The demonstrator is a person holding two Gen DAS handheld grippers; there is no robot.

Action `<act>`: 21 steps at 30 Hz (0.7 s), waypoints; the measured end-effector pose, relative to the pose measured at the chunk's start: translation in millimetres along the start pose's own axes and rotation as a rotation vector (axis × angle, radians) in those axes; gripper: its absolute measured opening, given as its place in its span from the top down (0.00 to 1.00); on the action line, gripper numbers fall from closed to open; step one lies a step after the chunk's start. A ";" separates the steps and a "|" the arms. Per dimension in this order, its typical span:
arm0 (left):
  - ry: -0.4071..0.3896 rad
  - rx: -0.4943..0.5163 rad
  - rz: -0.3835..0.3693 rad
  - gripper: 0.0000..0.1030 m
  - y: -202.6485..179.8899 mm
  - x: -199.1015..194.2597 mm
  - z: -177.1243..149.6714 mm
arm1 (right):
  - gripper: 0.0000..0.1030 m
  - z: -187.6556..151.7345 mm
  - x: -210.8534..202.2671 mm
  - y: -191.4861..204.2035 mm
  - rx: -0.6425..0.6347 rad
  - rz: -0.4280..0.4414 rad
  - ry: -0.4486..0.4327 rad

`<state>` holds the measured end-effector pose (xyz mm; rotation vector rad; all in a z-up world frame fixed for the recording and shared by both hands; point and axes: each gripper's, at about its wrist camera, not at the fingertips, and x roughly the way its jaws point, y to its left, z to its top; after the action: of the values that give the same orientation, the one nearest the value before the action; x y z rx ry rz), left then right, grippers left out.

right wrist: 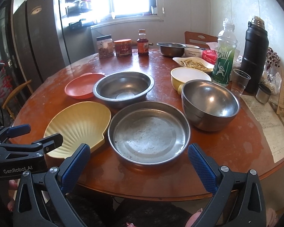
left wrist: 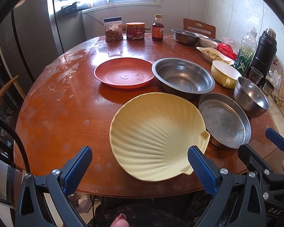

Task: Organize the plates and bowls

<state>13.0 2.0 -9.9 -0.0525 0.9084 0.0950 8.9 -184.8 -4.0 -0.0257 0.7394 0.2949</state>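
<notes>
A pale yellow shell-shaped plate [left wrist: 157, 136] [right wrist: 79, 126] lies near the table's front edge. My left gripper [left wrist: 140, 168] is open just in front of it, holding nothing. To its right sits a flat steel pan [left wrist: 224, 120] [right wrist: 148, 132], with my right gripper [right wrist: 138, 166] open just in front of it. Behind them stand a red plate [left wrist: 124, 72] [right wrist: 80, 88], a wide steel bowl [left wrist: 183, 76] [right wrist: 124, 88], a deep steel bowl [left wrist: 250, 96] [right wrist: 210, 104] and a yellow handled bowl [left wrist: 226, 72] [right wrist: 187, 77].
At the back of the round wooden table [left wrist: 62, 98] are jars [left wrist: 113, 29], a sauce bottle [left wrist: 158, 28], a small steel bowl [left wrist: 185, 36] and a dish of food [right wrist: 195, 63]. A green bottle [right wrist: 224, 53], black flask [right wrist: 254, 54] and plastic cup [right wrist: 240, 83] crowd the right side.
</notes>
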 end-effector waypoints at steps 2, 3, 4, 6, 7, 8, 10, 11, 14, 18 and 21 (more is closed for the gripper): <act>-0.001 -0.001 -0.001 0.01 0.4 0.1 -1.3 | 0.00 -0.5 -0.9 0.6 0.000 0.009 -0.001; 0.000 -0.001 0.000 0.01 0.6 0.2 -1.8 | 0.00 -0.8 -0.9 0.9 0.002 0.011 0.002; 0.001 -0.002 -0.002 0.01 1.0 0.5 -2.4 | 0.00 -0.8 -0.5 1.6 0.001 0.013 0.005; 0.001 -0.006 0.000 0.01 2.8 0.3 -2.7 | 0.00 -0.8 0.2 2.9 0.002 0.022 0.015; 0.001 -0.007 -0.001 0.01 3.4 0.2 -2.6 | 0.00 -0.7 0.8 4.1 0.001 0.027 0.021; 0.001 -0.010 -0.002 0.01 5.2 0.0 -2.8 | 0.00 -0.7 1.4 5.9 -0.003 0.033 0.026; -0.001 -0.025 0.006 0.01 11.9 0.2 -3.7 | 0.00 -1.3 1.6 11.7 -0.016 0.054 0.031; 0.002 -0.034 0.005 0.01 16.4 1.0 -4.0 | 0.00 -1.6 2.2 14.8 -0.022 0.069 0.036; 0.010 -0.056 0.002 0.01 30.0 3.3 -5.0 | 0.00 -1.3 7.3 27.0 -0.050 0.124 0.075; 0.038 -0.078 0.016 0.01 48.7 10.5 -4.7 | 0.00 0.9 16.1 37.7 -0.050 0.172 0.126; 0.059 -0.086 0.027 0.02 59.8 18.5 -1.1 | 0.00 0.2 24.0 46.4 -0.054 0.190 0.174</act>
<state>17.2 62.5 -25.5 -0.1238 0.9643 0.1581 13.1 -134.2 -16.1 -0.0325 0.9081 0.4991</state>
